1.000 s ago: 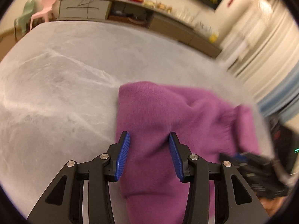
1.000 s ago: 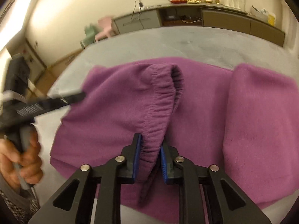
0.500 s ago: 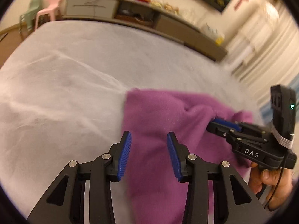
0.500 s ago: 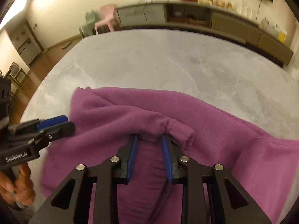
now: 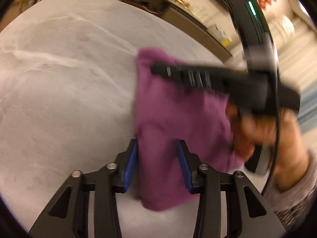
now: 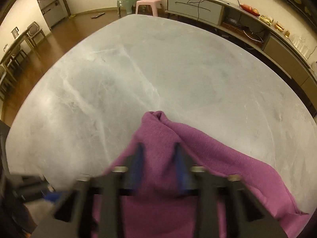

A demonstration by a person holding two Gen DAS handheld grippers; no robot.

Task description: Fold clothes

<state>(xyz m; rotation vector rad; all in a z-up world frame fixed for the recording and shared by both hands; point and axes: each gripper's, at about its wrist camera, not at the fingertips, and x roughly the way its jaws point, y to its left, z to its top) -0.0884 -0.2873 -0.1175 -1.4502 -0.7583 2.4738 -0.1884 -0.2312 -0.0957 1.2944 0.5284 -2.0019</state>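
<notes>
No text, label or number can be read anywhere.

garment [image 5: 174, 115]: purple fleece, soft nap, one piece | state: folded over on itself in thick layers, bunched, blurred in both views | pose: rumpled ridge rising to a peak at its far end [image 6: 156, 117], sloping down toward the near right | place: on grey marbled tabletop [image 6: 158, 63], near its near edge

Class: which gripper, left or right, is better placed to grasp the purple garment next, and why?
Probably the left gripper: its open fingers frame the purple garment's near edge on the table. The right gripper is blurred, mid-motion.
</notes>
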